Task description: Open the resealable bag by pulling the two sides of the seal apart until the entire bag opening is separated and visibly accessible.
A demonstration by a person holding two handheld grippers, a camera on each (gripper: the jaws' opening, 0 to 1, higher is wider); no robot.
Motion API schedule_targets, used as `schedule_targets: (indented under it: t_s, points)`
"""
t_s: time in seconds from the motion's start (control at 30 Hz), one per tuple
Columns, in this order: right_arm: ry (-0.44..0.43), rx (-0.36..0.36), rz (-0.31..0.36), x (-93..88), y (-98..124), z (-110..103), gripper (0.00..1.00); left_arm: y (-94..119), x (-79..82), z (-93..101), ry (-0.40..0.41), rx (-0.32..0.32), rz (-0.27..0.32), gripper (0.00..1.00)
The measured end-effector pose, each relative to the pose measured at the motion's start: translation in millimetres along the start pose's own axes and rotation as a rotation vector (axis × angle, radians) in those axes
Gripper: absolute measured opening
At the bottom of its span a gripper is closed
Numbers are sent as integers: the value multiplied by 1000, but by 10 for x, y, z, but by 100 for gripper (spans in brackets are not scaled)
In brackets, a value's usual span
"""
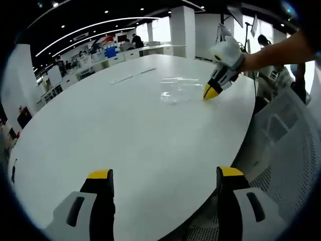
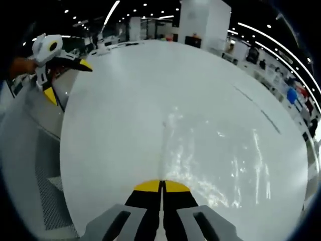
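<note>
1. Clear resealable bag [image 1: 178,90] lies flat on the white tabletop [image 1: 125,130].
2. Right gripper [image 2: 161,187], jaws together, is clamped on the bag's near edge.
3. Left gripper [image 1: 165,182], jaws apart, hovers well apart from the bag.

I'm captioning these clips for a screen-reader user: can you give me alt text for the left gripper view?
The left hand-held gripper hangs open over the near edge of a large white round table. Across the table, the right hand-held gripper, jaws together, has its yellow tips at the edge of a clear resealable bag lying flat.
</note>
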State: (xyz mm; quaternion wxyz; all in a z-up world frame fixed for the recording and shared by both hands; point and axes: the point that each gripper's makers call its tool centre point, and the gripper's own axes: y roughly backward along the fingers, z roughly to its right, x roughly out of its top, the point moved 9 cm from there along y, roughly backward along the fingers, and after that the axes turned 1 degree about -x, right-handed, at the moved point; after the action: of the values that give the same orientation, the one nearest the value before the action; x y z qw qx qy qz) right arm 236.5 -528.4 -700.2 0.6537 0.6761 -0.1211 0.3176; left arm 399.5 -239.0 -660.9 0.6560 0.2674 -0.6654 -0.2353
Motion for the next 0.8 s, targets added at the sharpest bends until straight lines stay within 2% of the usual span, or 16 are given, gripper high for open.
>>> schedule_targets:
  t_s: [0.2,0.3,0.6,0.7,0.8]
  points:
    - [82,78,47,126,51,-187,0,-19,95,-20,-36,-5,7,82]
    - [124,93,44,167,68,-251,0,-31,119,-42,-54,-6,5,81]
    - [175,137,76,278,170,-358,0,-73,174,-88,-89,-6,1,78]
    - [213,184,84,306,188,-410,0,-116,204,-64,-105,-19,2,77]
    - [253,200,73,331,200,-445,0,-143,236,-51,-139,-29,-6,74]
